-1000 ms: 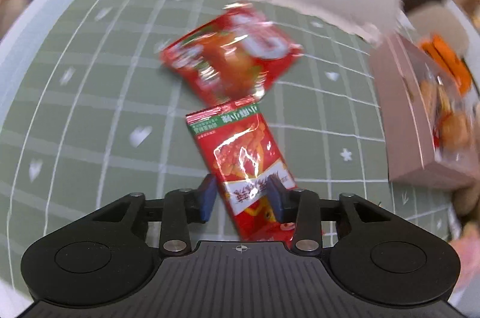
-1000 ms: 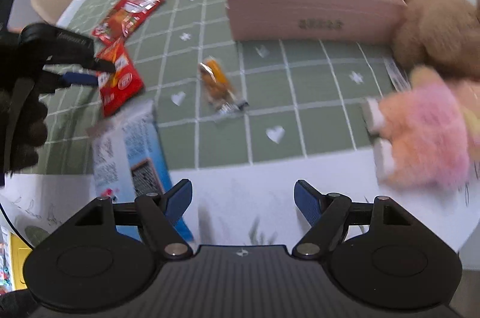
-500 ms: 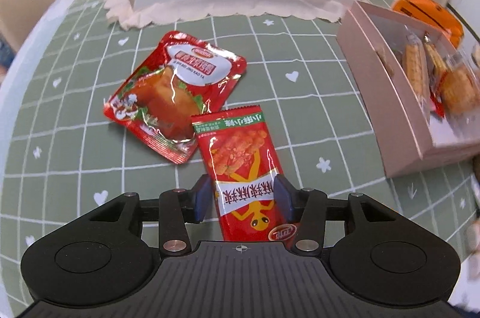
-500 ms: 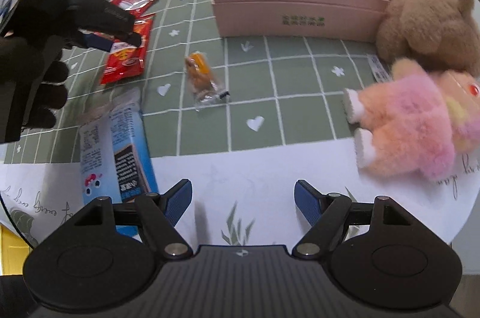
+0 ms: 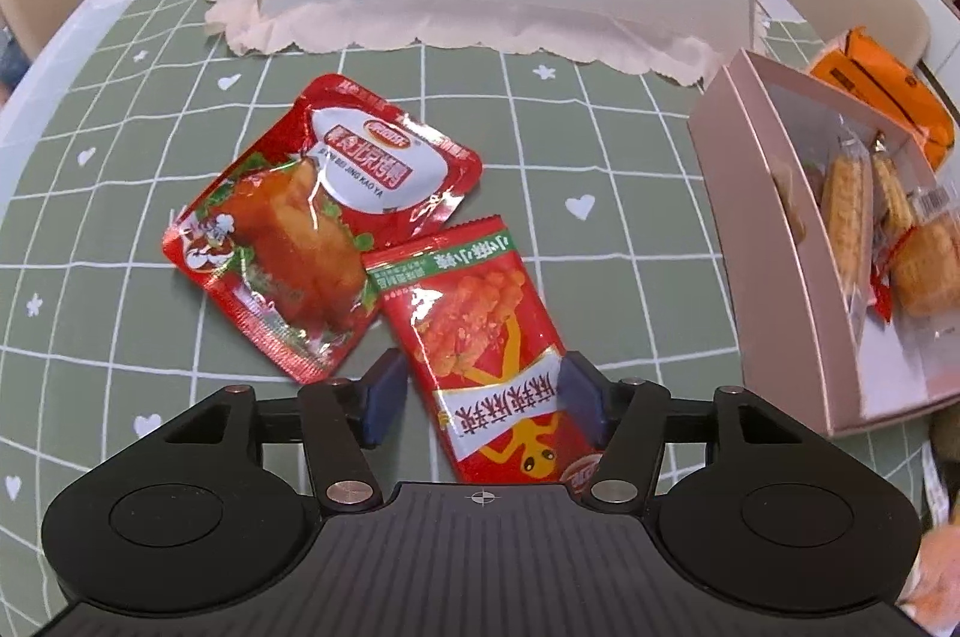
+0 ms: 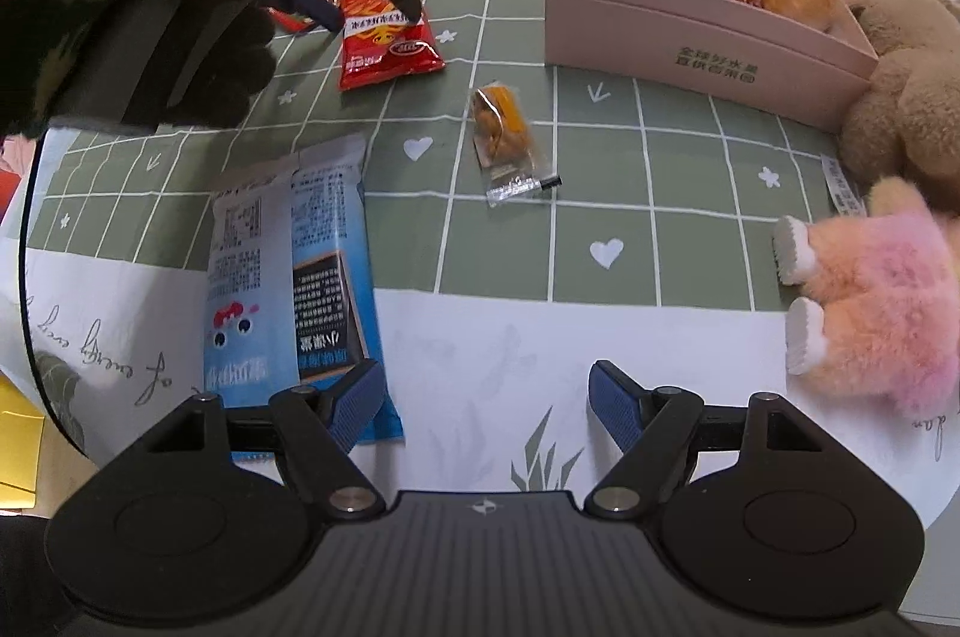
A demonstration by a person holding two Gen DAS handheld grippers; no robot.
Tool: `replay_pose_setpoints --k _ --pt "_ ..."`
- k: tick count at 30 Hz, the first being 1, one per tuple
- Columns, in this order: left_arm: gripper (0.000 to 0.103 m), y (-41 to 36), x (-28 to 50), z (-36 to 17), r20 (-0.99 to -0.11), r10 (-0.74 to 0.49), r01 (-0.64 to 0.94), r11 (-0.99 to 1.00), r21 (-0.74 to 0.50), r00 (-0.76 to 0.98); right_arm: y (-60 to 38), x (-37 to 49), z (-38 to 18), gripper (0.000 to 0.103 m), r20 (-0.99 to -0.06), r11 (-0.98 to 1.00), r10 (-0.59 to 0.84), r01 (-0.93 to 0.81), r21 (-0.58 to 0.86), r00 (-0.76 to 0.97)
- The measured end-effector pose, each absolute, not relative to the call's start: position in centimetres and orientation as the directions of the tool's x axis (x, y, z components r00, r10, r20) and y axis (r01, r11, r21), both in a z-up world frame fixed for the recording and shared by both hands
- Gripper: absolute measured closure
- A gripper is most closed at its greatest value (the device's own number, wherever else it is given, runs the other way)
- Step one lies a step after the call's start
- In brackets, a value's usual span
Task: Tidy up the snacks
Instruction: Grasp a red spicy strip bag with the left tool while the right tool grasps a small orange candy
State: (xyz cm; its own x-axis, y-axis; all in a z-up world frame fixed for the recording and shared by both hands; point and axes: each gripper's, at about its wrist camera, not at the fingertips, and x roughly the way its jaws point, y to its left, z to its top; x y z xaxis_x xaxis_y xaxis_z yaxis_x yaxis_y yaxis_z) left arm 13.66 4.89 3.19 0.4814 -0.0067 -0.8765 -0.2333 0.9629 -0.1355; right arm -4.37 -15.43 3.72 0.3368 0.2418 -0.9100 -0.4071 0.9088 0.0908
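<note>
Presently the left gripper [image 5: 480, 394] is seen with its jaws spread astride the narrow red spicy-snack sachet [image 5: 486, 355], which lies flat on the green grid tablecloth [image 5: 120, 229]; the jaws have just been opening, and the pads are judged to stand clear of the foil on both sides. The sachet's far corner overlaps the larger red roast-duck pouch [image 5: 312, 223] to its left. The pink snack box [image 5: 774, 277], already part filled, stands to the right. The right gripper [image 6: 483, 400] is held spread and empty over the white near border of the cloth, with the blue packet [image 6: 288, 277] at its left finger [image 6: 354, 403] and a small orange wrapped snack [image 6: 504, 132] farther off.

Against the earlier frame, the sachet is no longer pinched and rests on the cloth, and the view has steadied.

For the step in hand, a clean withdrawal is advised: the gripper should be lifted straight off so that neither pad drags the sachet, before another snack is taken for the box.
</note>
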Motion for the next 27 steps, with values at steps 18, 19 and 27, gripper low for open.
replay_pose_setpoints --k 18,19,27 --pt "0.046 9.6 4.0 2.7 -0.854 -0.03 -0.043 0.997 -0.061 0.52 -16.7 -4.2 5.8 0.027 -0.85 0.873 0.348 -0.468 0.14 0.395" --pt "0.046 10.7 2.9 2.7 -0.858 -0.024 -0.066 0.996 -0.068 0.514 -16.0 -4.1 6.0 0.027 -0.85 0.854 0.368 -0.499 0.147 0.378" --pt "0.047 13.2 -4.3 3.1 -0.869 -0.052 -0.17 0.973 -0.155 0.492 -7.5 -4.2 3.9 0.023 -0.902 0.739 0.367 -0.661 0.134 0.228"
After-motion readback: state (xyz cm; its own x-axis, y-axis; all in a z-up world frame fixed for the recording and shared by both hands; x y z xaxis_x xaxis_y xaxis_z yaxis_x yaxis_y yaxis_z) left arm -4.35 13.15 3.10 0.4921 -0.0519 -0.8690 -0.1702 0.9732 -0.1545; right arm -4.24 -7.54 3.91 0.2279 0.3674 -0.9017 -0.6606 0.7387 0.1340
